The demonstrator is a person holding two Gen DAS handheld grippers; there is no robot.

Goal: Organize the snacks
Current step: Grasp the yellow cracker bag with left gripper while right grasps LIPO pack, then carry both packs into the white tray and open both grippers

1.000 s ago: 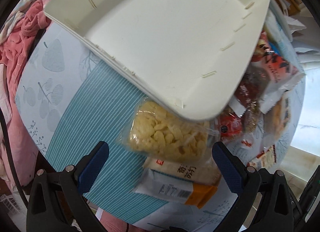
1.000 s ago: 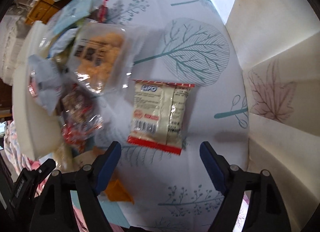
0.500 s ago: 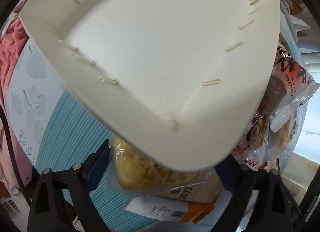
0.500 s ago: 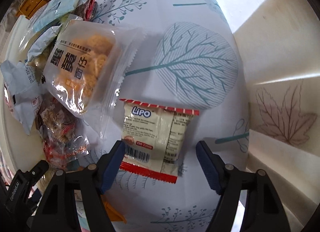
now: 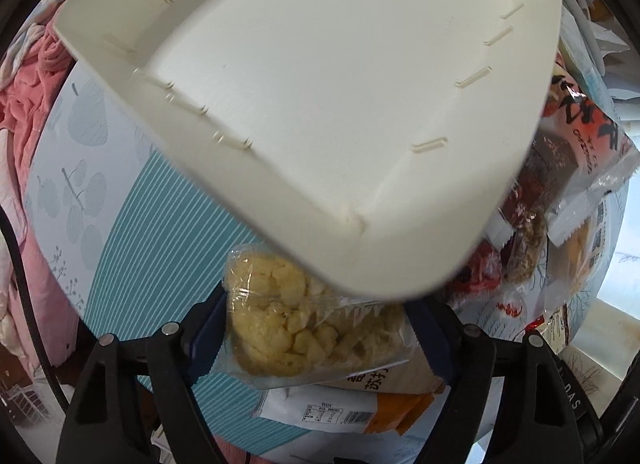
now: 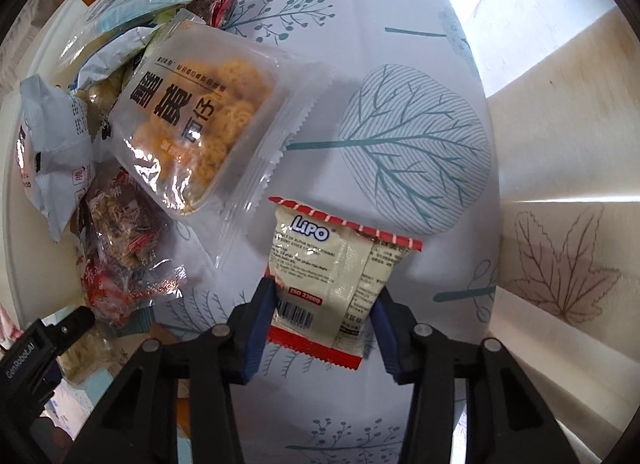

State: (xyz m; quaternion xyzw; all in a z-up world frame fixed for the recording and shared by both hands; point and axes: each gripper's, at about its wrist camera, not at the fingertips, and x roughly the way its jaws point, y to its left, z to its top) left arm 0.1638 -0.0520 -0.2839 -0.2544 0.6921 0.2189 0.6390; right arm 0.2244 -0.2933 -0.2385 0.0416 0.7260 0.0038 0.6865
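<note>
- since the earlier frames, both grippers had come down onto their packets. the left gripper [image 5: 316, 328], wide apart before, now had its jaws closing around a clear bag of pale yellow puffs [image 5: 300, 320]. the right gripper [image 6: 322, 320] had narrowed from a wide gap to the sides of a lipo biscuit packet [image 6: 336, 280].
- the left pads looked pressed against the bag's two sides, and the bag bulged between them. it lay near one edge of the table, on the teal striped part of the tablecloth [image 5: 160, 224], over an orange and white packet [image 5: 360, 412].
- the right blue pads [image 6: 262, 316] touched both side edges of the biscuit packet, jaws closing, the wrapper buckling a little. it lay on the tree-printed tablecloth [image 6: 416, 144], near the table's edge beside a wall panel with a leaf drawing [image 6: 560, 276].
- risk on the left: the soft bag could slip or its puffs be crushed if squeezed too hard, and the packet beneath might drag along.
- risk on the right: only the packet's lower part sat between the pads, so it might tip or slide out once lifted.
- a big cream tray [image 5: 340, 104] overhung the puff bag's upper end and hid it, crowding any lift.
- a heap of snacks lay just beside the biscuit packet: a clear noodle snack pack [image 6: 204, 120], a red and brown packet [image 6: 120, 248] and a grey pouch [image 6: 52, 152].
</note>
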